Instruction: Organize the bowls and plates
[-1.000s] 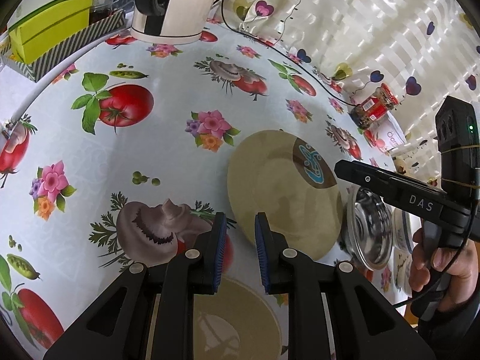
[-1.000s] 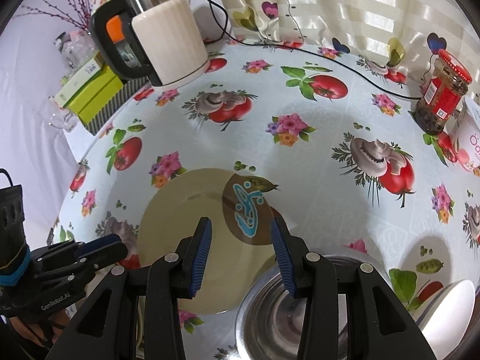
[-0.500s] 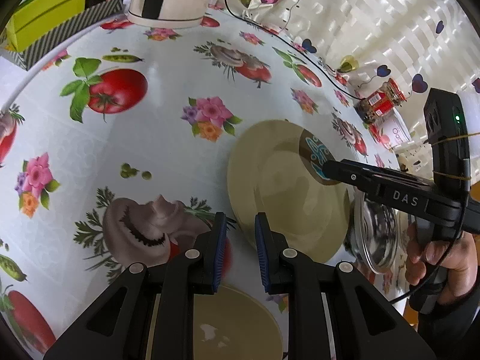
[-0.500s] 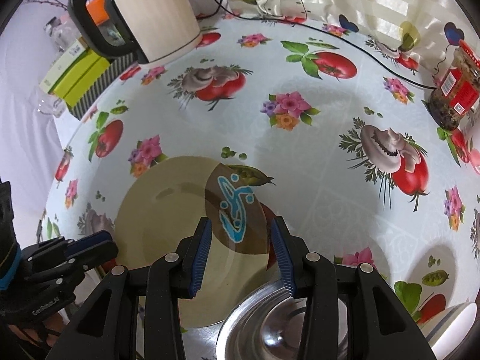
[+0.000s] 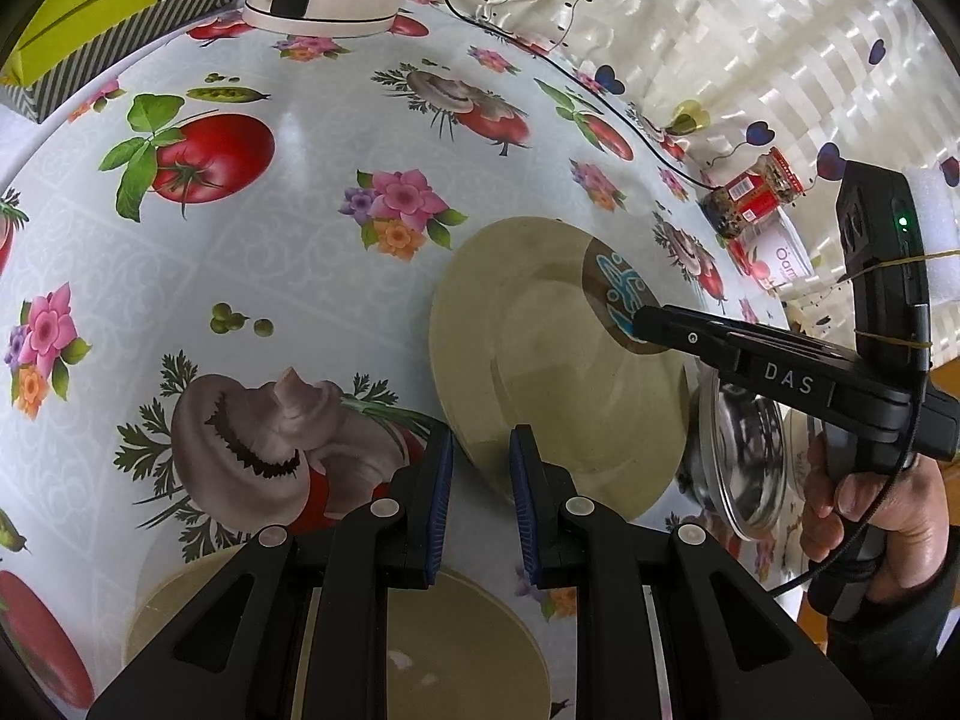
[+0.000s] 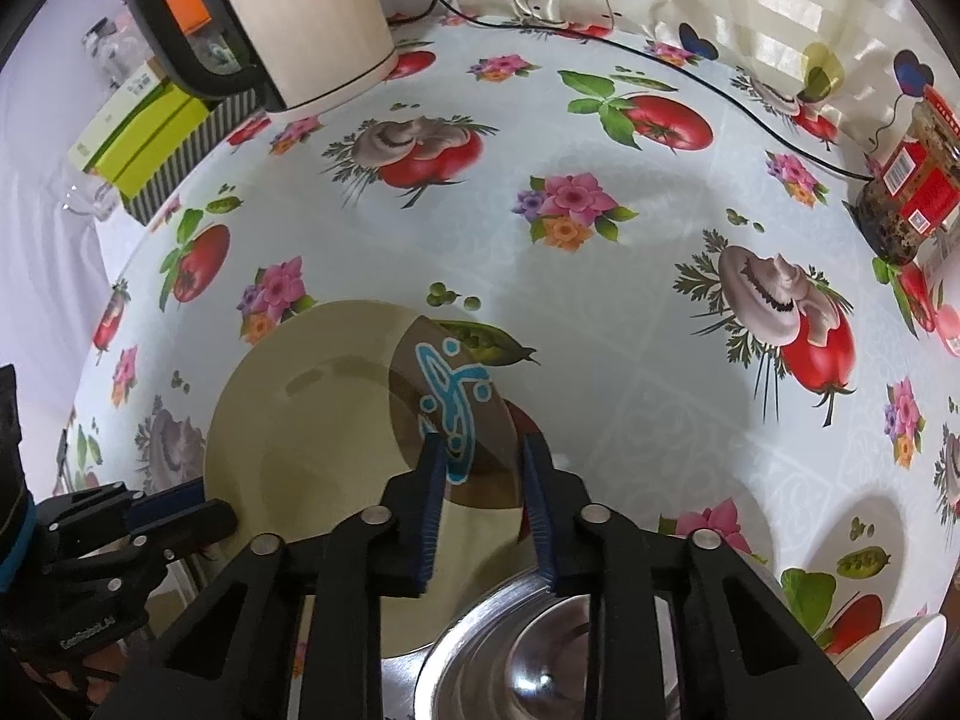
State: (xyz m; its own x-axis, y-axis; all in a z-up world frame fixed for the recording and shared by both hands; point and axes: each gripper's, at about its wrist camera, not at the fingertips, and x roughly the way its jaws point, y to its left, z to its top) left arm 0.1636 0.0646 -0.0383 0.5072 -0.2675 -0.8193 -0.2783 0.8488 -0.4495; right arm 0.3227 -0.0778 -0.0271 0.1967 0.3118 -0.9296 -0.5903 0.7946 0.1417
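Plates are the business here, and the beige plate (image 6: 312,450) with the brown patch and blue squiggle lies flat on the flowered desk (image 6: 600,312), its near edge just beside a steel bowl (image 6: 540,660). A second ago the right tongs (image 6: 480,450) hung higher, their blue pads well apart above that patch; now they have come down onto the plate's rim and the jaws are closing, the patterned edge caught between them. Whether the pads already bite I cannot tell; a sliver of gap seems to remain. The left tongs (image 5: 480,450) have hardly stirred: they sit at a narrow gap, holding nothing, their tips straddling the opposite rim of the same plate. Beneath them another beige plate (image 5: 456,648) waits on the desk. My guess is that this plate is about to be lifted and stacked, perhaps on that lower one. A white bowl (image 6: 900,648) sits off to the right, untouched.
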